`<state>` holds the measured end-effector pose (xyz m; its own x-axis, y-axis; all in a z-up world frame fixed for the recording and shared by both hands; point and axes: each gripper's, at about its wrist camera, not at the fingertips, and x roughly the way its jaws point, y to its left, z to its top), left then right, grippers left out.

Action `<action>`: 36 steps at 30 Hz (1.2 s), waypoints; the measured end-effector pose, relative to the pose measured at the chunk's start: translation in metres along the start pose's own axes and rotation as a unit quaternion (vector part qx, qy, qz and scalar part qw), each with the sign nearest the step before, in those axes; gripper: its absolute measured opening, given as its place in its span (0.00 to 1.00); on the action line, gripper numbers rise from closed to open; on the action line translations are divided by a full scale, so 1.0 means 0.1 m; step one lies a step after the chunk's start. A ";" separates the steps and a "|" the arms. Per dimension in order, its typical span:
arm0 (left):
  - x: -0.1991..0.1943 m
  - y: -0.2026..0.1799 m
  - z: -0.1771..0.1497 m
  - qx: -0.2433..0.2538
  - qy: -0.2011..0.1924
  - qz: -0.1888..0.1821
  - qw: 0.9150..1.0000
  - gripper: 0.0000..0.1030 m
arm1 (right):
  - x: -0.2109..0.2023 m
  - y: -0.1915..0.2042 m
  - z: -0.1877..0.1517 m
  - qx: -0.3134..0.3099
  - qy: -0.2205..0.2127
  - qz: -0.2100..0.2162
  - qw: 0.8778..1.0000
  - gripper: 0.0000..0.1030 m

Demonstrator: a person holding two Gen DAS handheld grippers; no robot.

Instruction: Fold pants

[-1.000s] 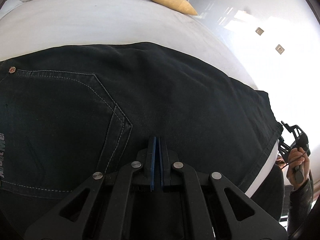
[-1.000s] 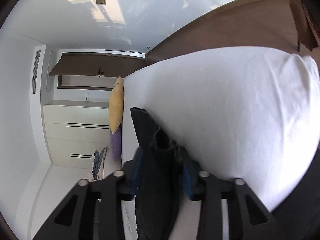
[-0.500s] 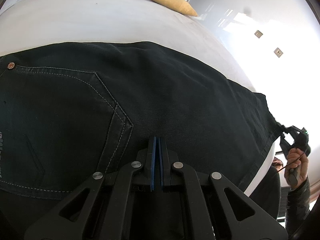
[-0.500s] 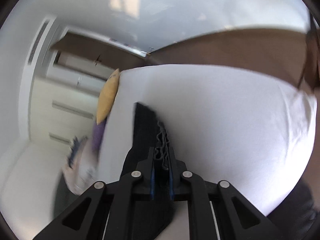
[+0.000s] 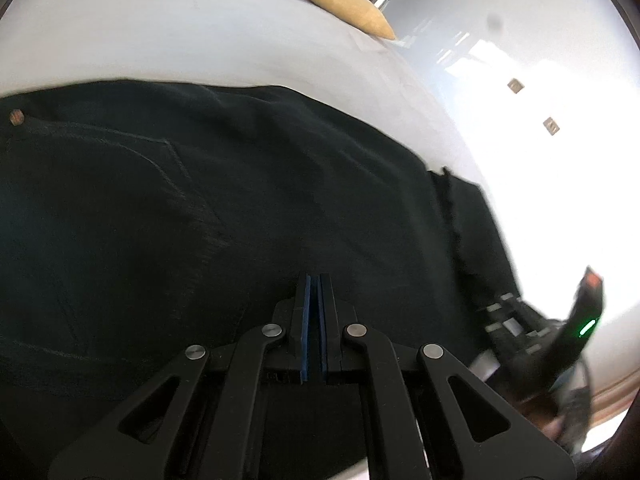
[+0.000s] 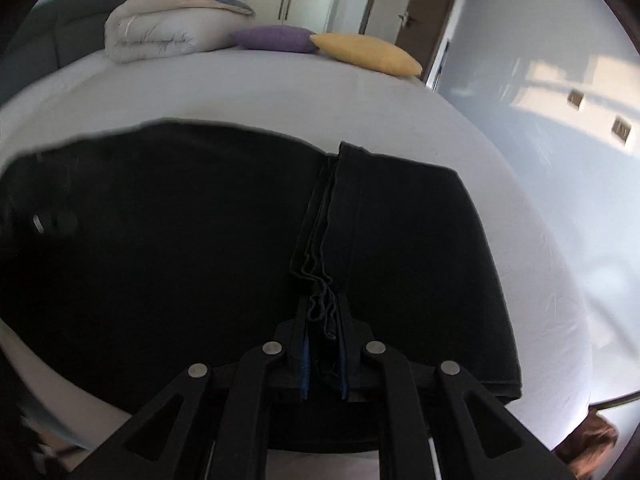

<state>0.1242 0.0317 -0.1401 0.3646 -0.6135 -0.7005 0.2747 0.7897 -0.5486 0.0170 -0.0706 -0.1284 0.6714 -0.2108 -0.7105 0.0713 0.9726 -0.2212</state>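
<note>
While lengthwise left-right on bed (image 6: 400, 96), pants (image 6: 180, 240), hems in clamped right gripper (image 6: 324, 320); left gripper (image 5: 314, 292) together.

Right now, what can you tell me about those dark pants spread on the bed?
The black denim pants lie flat on the white bed sheet, with a stitched back pocket and a copper rivet showing. The leg end is doubled back over the rest, and its bunched hems are pinched in the right gripper. The left gripper is closed at the near edge.
</note>
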 end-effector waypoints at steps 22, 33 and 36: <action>0.71 -0.64 0.53 -0.016 0.095 -0.119 0.988 0.38 | -0.74 0.81 -0.05 -0.143 -0.097 -0.021 0.985 0.12; 0.25 -0.13 0.78 0.038 0.092 -0.047 0.994 0.11 | -0.89 1.38 0.05 -0.224 -0.115 0.034 0.967 0.12; 0.15 0.05 0.85 0.042 0.093 -0.032 0.994 0.11 | -0.87 1.53 0.09 -0.239 -0.114 0.050 0.963 0.12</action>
<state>0.2071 0.0269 -0.1144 0.1762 -0.6466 -0.7422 0.3676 0.7427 -0.5597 -0.0234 0.0975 -0.0946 0.8058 -0.0390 -0.5910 -0.3132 0.8189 -0.4810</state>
